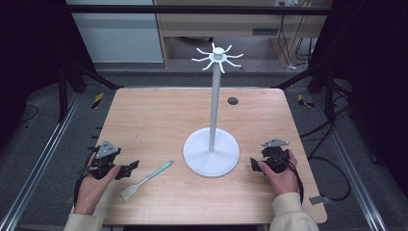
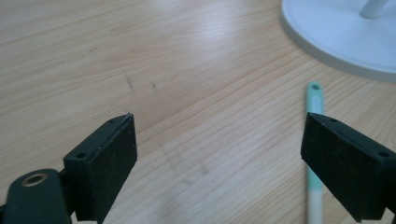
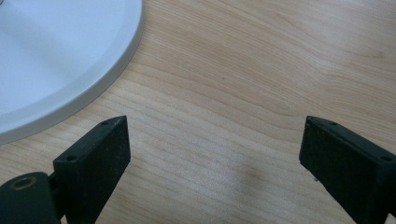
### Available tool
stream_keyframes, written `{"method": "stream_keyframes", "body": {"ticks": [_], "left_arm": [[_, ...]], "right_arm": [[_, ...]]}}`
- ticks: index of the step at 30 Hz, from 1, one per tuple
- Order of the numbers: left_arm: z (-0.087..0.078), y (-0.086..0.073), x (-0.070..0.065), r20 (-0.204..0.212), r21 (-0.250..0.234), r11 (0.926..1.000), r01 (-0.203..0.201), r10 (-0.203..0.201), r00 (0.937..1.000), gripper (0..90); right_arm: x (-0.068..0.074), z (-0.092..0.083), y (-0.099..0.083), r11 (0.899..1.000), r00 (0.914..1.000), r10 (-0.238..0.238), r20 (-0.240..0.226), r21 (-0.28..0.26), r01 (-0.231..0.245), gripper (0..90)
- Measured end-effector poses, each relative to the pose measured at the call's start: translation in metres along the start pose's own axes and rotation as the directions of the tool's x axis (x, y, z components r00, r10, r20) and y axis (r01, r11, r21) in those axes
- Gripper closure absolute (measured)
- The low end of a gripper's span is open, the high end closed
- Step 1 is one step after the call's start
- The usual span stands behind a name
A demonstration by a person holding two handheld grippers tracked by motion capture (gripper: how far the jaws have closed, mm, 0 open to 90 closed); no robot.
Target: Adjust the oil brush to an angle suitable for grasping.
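A small spatula (image 1: 146,179) with a mint-green handle and a pale blade lies flat on the wooden table (image 1: 154,115), left of a white stand's round base (image 1: 211,159). The stand's pole rises to a crown of hooks (image 1: 217,57). My left gripper (image 1: 133,166) rests on the table just left of the spatula, jaws open and empty; in the left gripper view (image 2: 219,154) the green handle (image 2: 314,100) passes behind the right jaw. My right gripper (image 1: 253,165) sits on the table right of the base, open and empty; the right gripper view (image 3: 215,154) has the base's rim (image 3: 93,88) at upper left.
A dark round grommet (image 1: 233,100) sits in the tabletop behind the stand. Black frame posts and cables flank the table on both sides. Bare wood lies between the grippers and the front edge.
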State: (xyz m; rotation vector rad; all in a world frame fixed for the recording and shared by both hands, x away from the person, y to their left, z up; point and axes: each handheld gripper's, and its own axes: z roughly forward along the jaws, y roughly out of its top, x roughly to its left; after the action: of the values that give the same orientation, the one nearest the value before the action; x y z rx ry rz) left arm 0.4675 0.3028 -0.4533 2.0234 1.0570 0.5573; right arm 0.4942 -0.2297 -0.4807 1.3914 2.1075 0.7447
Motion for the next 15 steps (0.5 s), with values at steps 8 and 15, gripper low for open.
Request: {"method": "stream_keyframes", "body": {"ticks": [8,15], "left_arm": [[0.008,0.022,-0.022,0.084,0.072,0.9964,-0.043,0.037,0.9958,8.8],[0.017,0.063,-0.043,0.129,0.155,0.9723,-0.175,0.156,0.9793,11.0]], "right_arm": [[-0.006,0.001,-0.003,0.999,0.9989,0.045,-0.007,-0.022,-0.045,9.5],[-0.008,-0.005,-0.003,0.997,0.9984,0.057,0.002,-0.057,-0.057,11.8]]}}
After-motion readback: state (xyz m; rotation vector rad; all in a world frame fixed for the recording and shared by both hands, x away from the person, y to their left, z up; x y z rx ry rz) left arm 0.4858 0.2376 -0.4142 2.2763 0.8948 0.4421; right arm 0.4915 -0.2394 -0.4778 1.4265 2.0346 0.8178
